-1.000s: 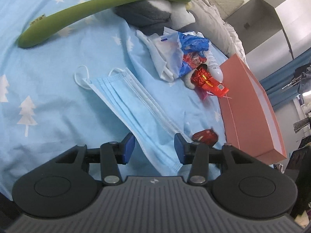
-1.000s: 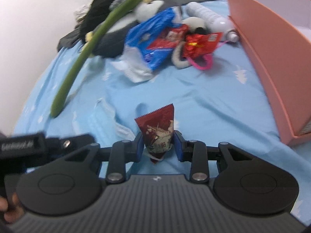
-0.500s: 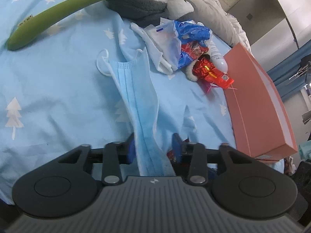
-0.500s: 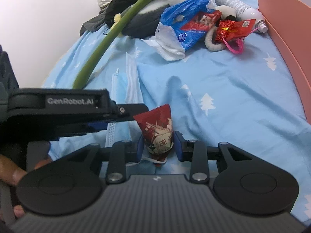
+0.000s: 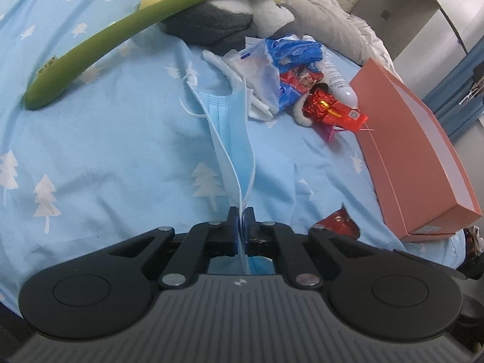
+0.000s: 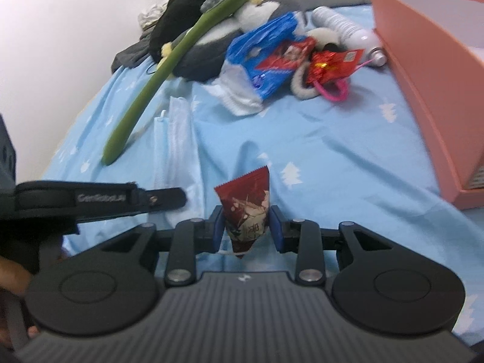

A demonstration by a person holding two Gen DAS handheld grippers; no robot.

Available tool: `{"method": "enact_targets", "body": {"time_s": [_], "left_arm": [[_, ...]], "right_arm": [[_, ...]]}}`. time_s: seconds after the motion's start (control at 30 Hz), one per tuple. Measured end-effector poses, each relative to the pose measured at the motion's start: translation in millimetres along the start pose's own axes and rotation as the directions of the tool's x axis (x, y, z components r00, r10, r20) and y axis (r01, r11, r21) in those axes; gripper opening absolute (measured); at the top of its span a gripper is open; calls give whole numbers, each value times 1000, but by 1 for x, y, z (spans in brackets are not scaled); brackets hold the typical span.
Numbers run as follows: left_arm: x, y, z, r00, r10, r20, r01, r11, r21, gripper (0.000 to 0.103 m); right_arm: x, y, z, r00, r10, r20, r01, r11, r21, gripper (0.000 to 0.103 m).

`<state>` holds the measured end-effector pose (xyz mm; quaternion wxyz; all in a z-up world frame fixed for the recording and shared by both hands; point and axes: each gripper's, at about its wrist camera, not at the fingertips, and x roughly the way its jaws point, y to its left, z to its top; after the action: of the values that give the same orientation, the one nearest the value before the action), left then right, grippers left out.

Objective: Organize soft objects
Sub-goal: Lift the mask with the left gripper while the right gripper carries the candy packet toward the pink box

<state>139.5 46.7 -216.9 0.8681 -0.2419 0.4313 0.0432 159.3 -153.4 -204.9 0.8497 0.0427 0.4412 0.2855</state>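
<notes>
My left gripper is shut on a light blue face mask, which hangs folded from the jaws and trails away over the blue bedsheet; the mask also shows in the right wrist view. My right gripper is shut on a small dark red snack packet, held upright above the sheet. That packet shows in the left wrist view at the lower right. The left gripper's body lies at the left of the right wrist view.
An open salmon-pink box stands at the right edge of the bed, seen also in the right wrist view. A long green brush, a grey plush toy, a blue plastic bag, red wrappers and a white bottle lie beyond.
My left gripper closed on the face mask and lifted it, so the mask now hangs folded from the jaws. The right gripper kept its hold on the red packet.
</notes>
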Motion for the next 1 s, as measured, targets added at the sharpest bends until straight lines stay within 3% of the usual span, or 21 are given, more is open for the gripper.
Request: {"method": "enact_targets", "body": {"time_s": [0.4, 0.7, 0.87, 1.0], "left_arm": [[-23, -21, 4, 999, -43, 12, 41, 992, 118, 4], [-41, -44, 19, 994, -105, 14, 100, 976, 195, 4], [-56, -69, 34, 986, -166, 26, 154, 956, 248, 4], [-68, -99, 52, 973, -226, 38, 203, 926, 319, 4]], "right_arm": [[-32, -4, 2, 993, -72, 89, 69, 997, 34, 32], [-69, -6, 19, 976, -106, 191, 96, 994, 59, 32], [-93, -3, 33, 959, -125, 253, 119, 992, 40, 32], [-119, -3, 51, 934, -150, 325, 156, 988, 10, 32]]}}
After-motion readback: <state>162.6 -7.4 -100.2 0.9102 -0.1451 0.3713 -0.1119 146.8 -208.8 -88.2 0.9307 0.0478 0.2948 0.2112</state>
